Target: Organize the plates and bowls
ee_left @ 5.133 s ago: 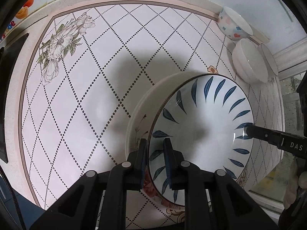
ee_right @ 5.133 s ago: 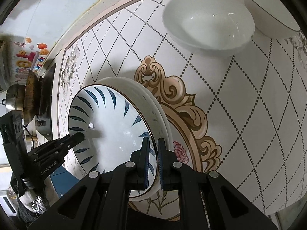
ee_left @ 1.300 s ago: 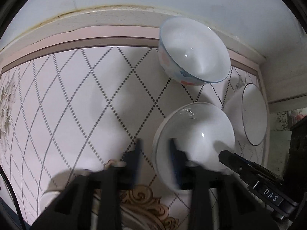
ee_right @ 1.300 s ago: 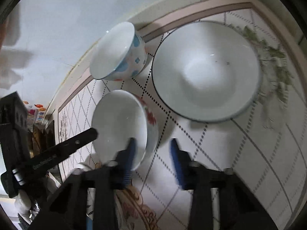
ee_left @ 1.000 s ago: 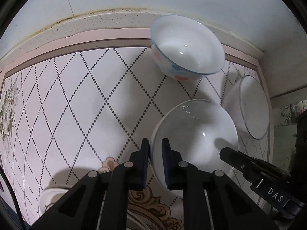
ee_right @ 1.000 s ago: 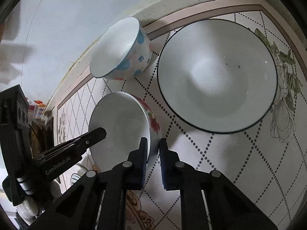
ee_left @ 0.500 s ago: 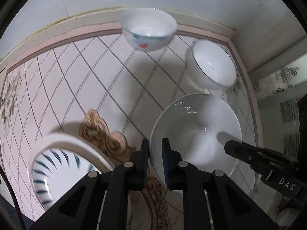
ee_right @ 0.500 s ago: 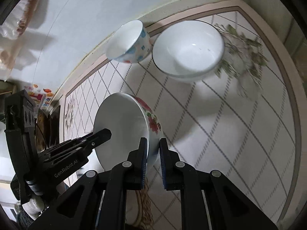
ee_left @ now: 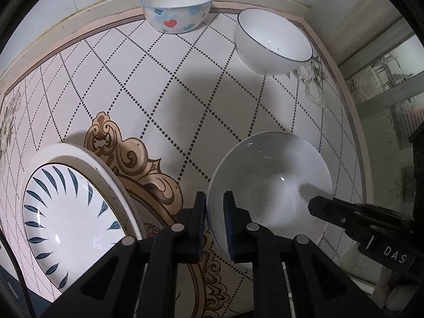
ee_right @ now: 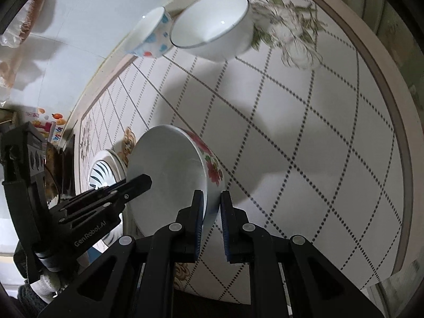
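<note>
Both grippers hold one white bowl with red flowers on its outside [ee_left: 270,185] [ee_right: 169,175] above the tiled counter. My left gripper [ee_left: 215,209] is shut on its near rim. My right gripper [ee_right: 212,206] is shut on the opposite rim, and its black finger shows across the bowl in the left wrist view. A blue-leaf plate [ee_left: 66,220] lies stacked on a wider white plate [ee_left: 87,159] at the lower left. At the back stand a bowl with blue and red hearts [ee_left: 177,8] [ee_right: 151,34] and a white bowl with a dark rim [ee_left: 273,42] [ee_right: 212,26].
The counter [ee_left: 172,98] has a dotted diamond pattern and a gold scroll ornament [ee_left: 132,156]. A white wall runs behind the bowls. The counter's edge and a glass door frame [ee_left: 384,66] lie to the right. A stove edge and stickers [ee_right: 50,129] sit far left in the right wrist view.
Both grippers have carried the flowered bowl away from the back wall toward the near side. The two back bowls look farther off now, and the stacked plates have come into the left wrist view.
</note>
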A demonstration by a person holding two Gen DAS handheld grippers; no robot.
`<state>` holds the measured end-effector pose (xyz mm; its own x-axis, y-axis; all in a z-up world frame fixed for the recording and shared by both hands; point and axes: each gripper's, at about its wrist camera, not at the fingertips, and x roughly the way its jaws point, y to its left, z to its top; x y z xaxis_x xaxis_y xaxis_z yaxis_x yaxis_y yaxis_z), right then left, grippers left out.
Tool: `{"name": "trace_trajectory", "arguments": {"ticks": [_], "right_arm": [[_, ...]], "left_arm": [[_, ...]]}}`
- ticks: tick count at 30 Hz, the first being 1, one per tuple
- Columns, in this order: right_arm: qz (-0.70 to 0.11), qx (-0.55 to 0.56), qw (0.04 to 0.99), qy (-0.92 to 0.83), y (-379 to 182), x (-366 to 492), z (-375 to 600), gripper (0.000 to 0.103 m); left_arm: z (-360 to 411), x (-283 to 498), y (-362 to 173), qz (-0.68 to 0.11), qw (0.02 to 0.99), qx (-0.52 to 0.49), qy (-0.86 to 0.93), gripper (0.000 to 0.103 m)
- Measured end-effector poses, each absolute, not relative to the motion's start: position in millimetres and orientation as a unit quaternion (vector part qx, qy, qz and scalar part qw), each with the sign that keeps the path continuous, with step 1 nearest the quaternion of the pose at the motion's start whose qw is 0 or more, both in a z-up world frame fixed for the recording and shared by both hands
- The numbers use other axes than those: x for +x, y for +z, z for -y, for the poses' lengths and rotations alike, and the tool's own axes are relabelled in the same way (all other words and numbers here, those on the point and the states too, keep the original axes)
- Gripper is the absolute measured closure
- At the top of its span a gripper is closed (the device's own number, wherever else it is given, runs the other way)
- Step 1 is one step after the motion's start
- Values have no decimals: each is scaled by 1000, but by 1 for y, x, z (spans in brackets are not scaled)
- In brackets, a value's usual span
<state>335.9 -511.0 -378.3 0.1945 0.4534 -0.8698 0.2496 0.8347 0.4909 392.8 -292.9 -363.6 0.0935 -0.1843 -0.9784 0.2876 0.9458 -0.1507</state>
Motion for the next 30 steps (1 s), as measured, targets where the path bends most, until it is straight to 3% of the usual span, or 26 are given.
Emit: {"name": "trace_trajectory", "arguments": {"ticks": [20, 26, 28, 30], "right_arm": [[-643, 287, 706, 77, -396, 337, 517, 89], [-648, 305, 692, 92, -387, 341, 528, 86], [-637, 318, 695, 96, -377, 344, 539, 85], [-623, 327, 705, 91, -363, 353, 554, 75]], "left_arm": [[315, 389, -382, -664, 728, 78, -155, 92], [305, 387, -349, -660, 731, 67, -159, 90], [301, 392, -333, -654, 737, 57, -161, 88], [301, 407, -316, -646, 745, 35, -166, 73]]}}
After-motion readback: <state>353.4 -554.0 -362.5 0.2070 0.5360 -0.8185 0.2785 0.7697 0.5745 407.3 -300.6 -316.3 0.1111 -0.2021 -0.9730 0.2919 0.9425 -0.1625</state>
